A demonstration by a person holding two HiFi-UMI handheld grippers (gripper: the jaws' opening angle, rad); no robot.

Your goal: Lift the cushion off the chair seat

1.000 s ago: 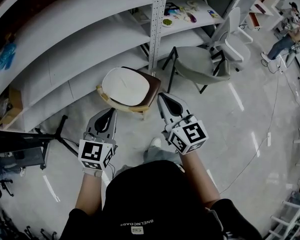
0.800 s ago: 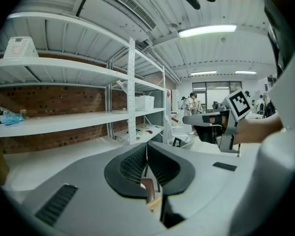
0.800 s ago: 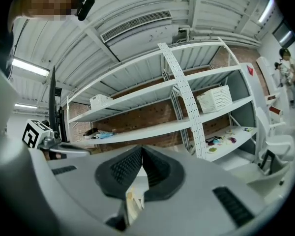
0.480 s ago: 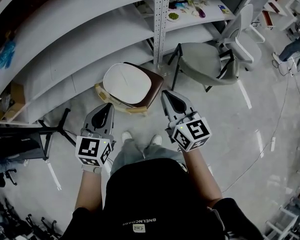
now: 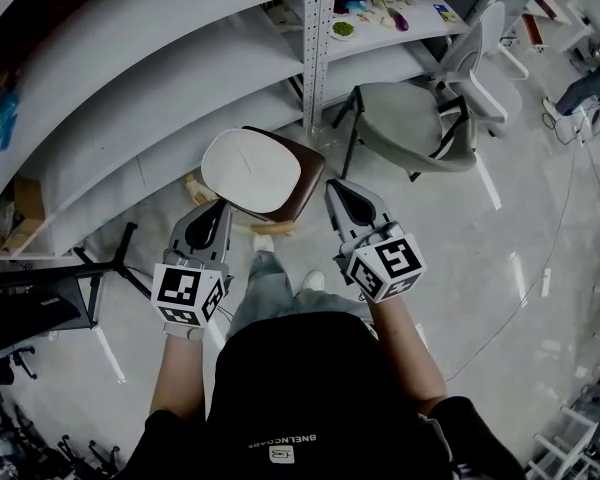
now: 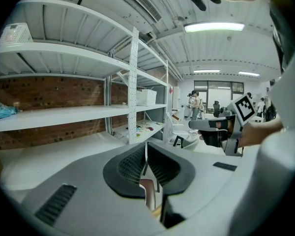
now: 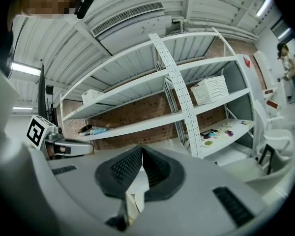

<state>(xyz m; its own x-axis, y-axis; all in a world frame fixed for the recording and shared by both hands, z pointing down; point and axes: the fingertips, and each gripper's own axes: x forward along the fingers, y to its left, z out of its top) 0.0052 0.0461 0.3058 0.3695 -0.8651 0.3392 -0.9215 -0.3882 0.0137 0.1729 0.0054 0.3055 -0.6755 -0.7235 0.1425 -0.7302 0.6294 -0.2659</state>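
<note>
A white oval cushion (image 5: 250, 166) lies on the brown seat of a small wooden chair (image 5: 302, 183) in front of the shelving. In the head view my left gripper (image 5: 223, 208) is just short of the cushion's near edge, jaws shut and empty. My right gripper (image 5: 332, 186) is beside the seat's right edge, also shut and empty. Neither touches the cushion. The left gripper view has its shut jaws (image 6: 146, 154) in front, a strip of the brown seat (image 6: 148, 193) below them and the right gripper (image 6: 211, 127) at right. The right gripper view has shut jaws (image 7: 141, 151).
A long grey shelving rack with a perforated post (image 5: 315, 48) runs behind the chair. A grey chair (image 5: 405, 118) and a white office chair (image 5: 480, 58) stand at right. A black stand (image 5: 90, 268) sits at left. My shoe (image 5: 265, 243) is under the chair's front.
Both grippers have moved forward toward the chair, which now sits closer between their tips. The person has stepped nearer. Both stayed shut.
</note>
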